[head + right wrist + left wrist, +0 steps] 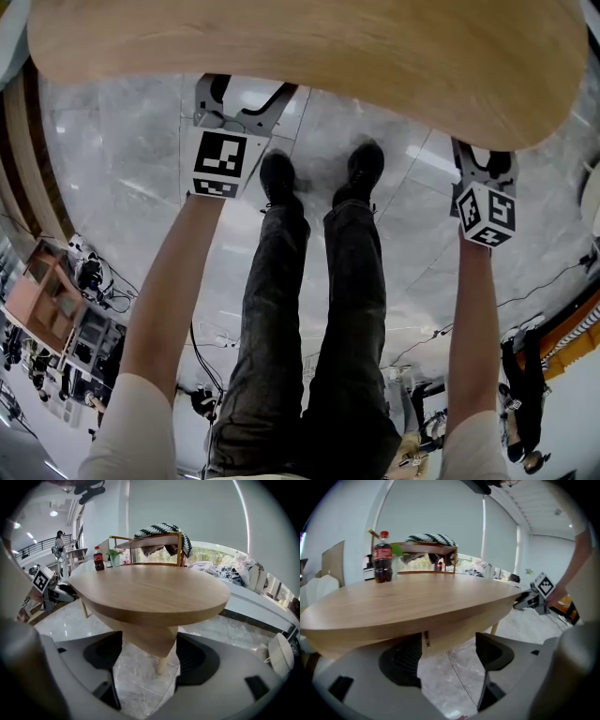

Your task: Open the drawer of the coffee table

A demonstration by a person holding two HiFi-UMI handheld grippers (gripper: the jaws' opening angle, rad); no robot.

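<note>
Both with jaws apart, nothing gripped: left hand-held gripper (449,651) and right hand-held gripper (149,652) just under oval light-wood desk (309,47) edge; grey marble floor (122,159) below.

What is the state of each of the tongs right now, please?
Left tongs: open, holding nothing, close to the coffee table edge.
Right tongs: open, holding nothing.
</note>
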